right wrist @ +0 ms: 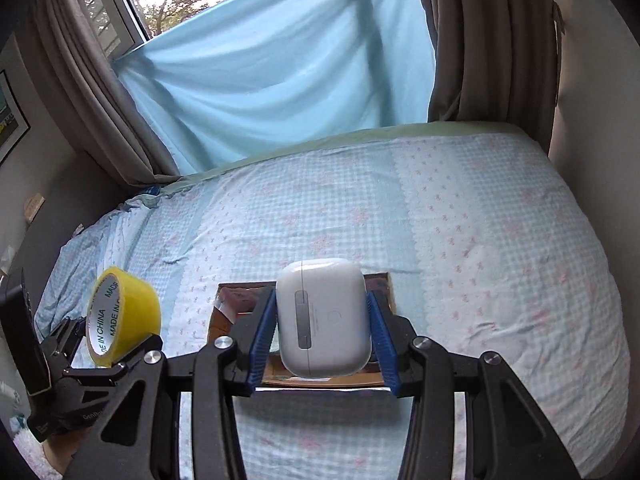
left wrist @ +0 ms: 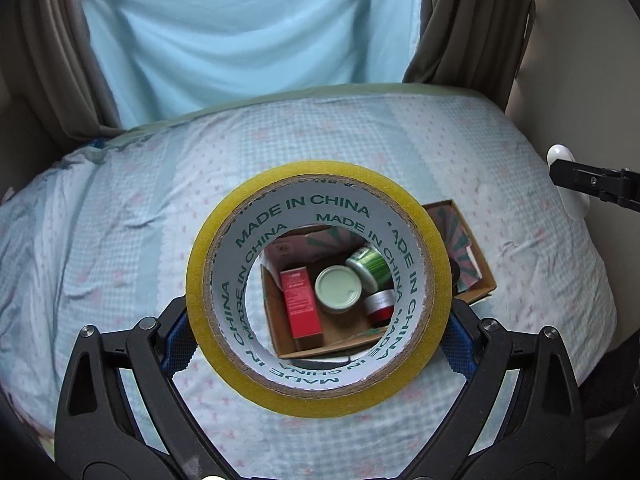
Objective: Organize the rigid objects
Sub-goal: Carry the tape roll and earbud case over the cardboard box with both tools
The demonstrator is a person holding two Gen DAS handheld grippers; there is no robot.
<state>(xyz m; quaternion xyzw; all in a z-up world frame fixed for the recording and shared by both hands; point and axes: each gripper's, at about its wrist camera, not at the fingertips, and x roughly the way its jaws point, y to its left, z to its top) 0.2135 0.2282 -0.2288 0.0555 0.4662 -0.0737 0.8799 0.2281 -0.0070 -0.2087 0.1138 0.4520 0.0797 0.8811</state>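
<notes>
Cardboard box is where both carried things are headed, and it lies open-topped on the checked bedspread that fills the middle of both views, below the pale blue sheet hung between grey curtains. In the left wrist view the box sits at centre and lower right, seen mostly through the hole of the yellow packing tape roll; inside it lie a red carton, a pale green round lid, a green-striped canister and a small red-and-silver jar, packed close together toward the right of the floor. The left gripper clamps the roll across its outer rim, hole facing the camera, so the roll's axis points straight at the box beyond and below it. In the right wrist view the right gripper is clenched on a white earbud charging case, held upright with its long axis vertical, directly in front of the box, whose edges show just behind and beneath the case. Judging by that overlap, the right hand looks nearer to a drop; the free floor appears to be at the box's left and near side.
</notes>
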